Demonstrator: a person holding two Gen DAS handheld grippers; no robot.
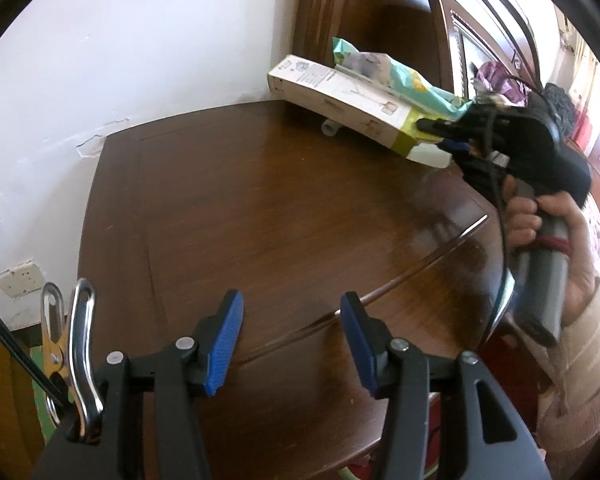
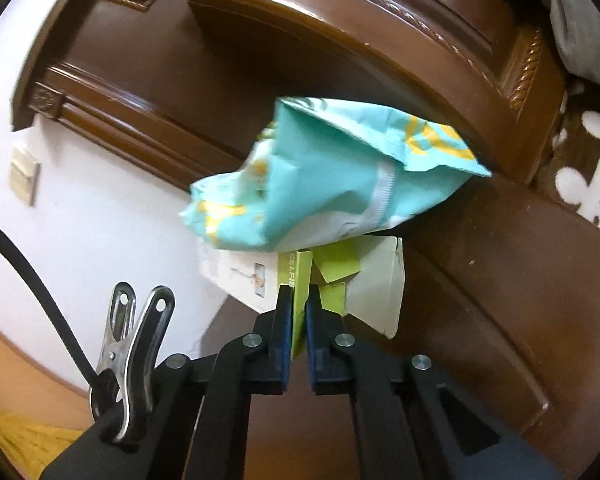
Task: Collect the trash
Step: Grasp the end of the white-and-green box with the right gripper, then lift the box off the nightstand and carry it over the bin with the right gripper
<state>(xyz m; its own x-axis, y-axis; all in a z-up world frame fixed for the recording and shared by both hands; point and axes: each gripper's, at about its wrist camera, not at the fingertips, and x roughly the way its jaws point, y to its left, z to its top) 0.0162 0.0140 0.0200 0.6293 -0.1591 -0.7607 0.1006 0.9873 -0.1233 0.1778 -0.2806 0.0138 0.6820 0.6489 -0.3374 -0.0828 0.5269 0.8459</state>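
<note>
Left wrist view wide across table [image 1: 260, 200], right wrist view close, both showing carton [image 1: 340, 104].

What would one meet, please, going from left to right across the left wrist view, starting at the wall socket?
Wall socket → metal clip → left claw, open over the wooden table → cardboard box, lifted at one end → right claw, shut on the box → the person's right hand.

Glossy dark wood nightstand [image 1: 260, 208], matt cardboard box [image 1: 340, 100], crinkled teal plastic wrapper [image 2: 332, 172], shiny metal clip [image 1: 80, 344].
</note>
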